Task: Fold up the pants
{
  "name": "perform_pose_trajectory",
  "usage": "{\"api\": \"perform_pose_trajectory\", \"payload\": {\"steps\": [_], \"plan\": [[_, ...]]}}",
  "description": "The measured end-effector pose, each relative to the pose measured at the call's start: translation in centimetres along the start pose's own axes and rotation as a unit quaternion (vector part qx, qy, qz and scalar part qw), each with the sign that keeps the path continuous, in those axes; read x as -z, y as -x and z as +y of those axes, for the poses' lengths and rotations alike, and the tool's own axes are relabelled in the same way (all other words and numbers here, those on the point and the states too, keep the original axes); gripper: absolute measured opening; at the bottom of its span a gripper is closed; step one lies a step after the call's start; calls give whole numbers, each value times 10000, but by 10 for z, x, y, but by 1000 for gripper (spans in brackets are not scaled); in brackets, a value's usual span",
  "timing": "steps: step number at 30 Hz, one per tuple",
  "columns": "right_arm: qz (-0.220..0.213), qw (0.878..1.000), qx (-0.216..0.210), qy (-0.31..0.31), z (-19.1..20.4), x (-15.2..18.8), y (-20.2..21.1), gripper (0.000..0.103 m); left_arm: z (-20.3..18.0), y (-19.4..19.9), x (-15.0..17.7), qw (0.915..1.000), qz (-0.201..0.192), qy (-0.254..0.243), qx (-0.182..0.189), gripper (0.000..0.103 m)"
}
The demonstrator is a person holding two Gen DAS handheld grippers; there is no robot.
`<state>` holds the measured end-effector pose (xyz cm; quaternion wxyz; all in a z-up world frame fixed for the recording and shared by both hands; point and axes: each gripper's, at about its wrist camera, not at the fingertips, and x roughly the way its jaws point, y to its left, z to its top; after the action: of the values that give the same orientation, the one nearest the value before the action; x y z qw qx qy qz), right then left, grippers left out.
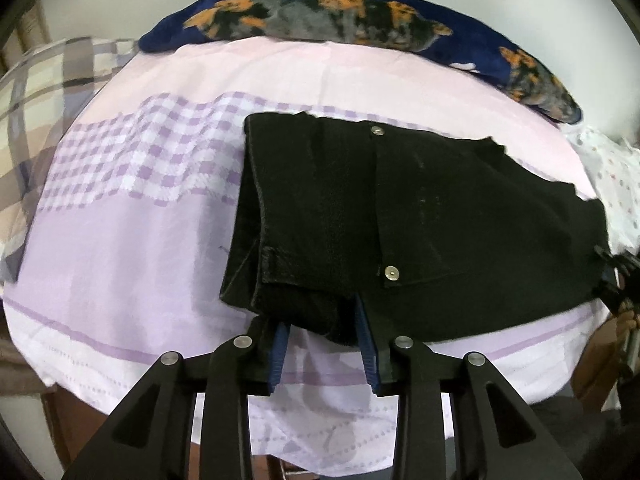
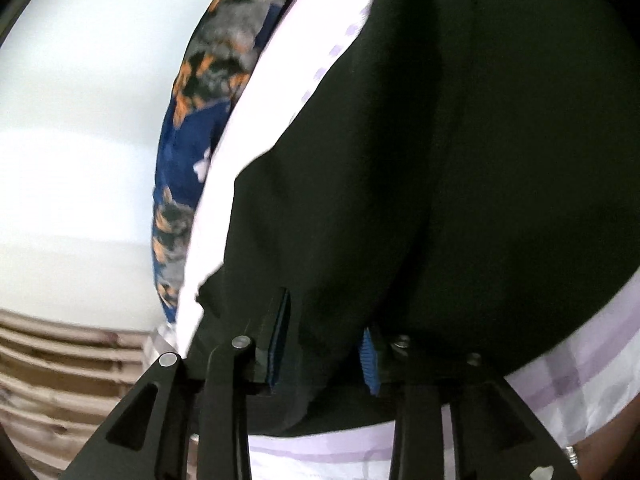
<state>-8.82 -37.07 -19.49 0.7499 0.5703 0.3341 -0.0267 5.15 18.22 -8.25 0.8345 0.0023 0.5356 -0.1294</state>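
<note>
Black pants [image 1: 400, 220] lie folded on a pink and lilac sheet [image 1: 132, 248], with two metal rivets showing on a pocket. My left gripper [image 1: 325, 344] is open at the pants' near edge, its blue pads on either side of a fabric corner. In the right wrist view the pants [image 2: 460, 160] fill most of the frame. My right gripper [image 2: 326, 356] is open, with the black cloth bulging between its blue pads. That gripper shows at the right edge of the left wrist view [image 1: 616, 276], at the pants' right end.
A navy pillow with orange and grey patches [image 1: 340, 20] lies along the bed's far side, against a white wall. A plaid blanket [image 1: 36, 112] lies at the left. A dotted white cloth [image 1: 612, 168] lies at the right. The bed's near edge drops off below my left gripper.
</note>
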Motion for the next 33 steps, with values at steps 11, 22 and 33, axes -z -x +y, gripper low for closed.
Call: {"api": "perform_pose_trajectory", "payload": {"steps": [11, 22, 33], "plan": [[-394, 9948, -697, -629, -18, -31, 20, 32, 8, 3, 7, 9985, -18, 540, 10, 43], [-522, 9935, -923, -409, -1, -52, 33, 32, -24, 42, 16, 9967, -734, -347, -58, 44], [-506, 9973, -528, -118, 8, -72, 35, 32, -215, 1, 11, 9584, -471, -2382, 1500, 46]]}}
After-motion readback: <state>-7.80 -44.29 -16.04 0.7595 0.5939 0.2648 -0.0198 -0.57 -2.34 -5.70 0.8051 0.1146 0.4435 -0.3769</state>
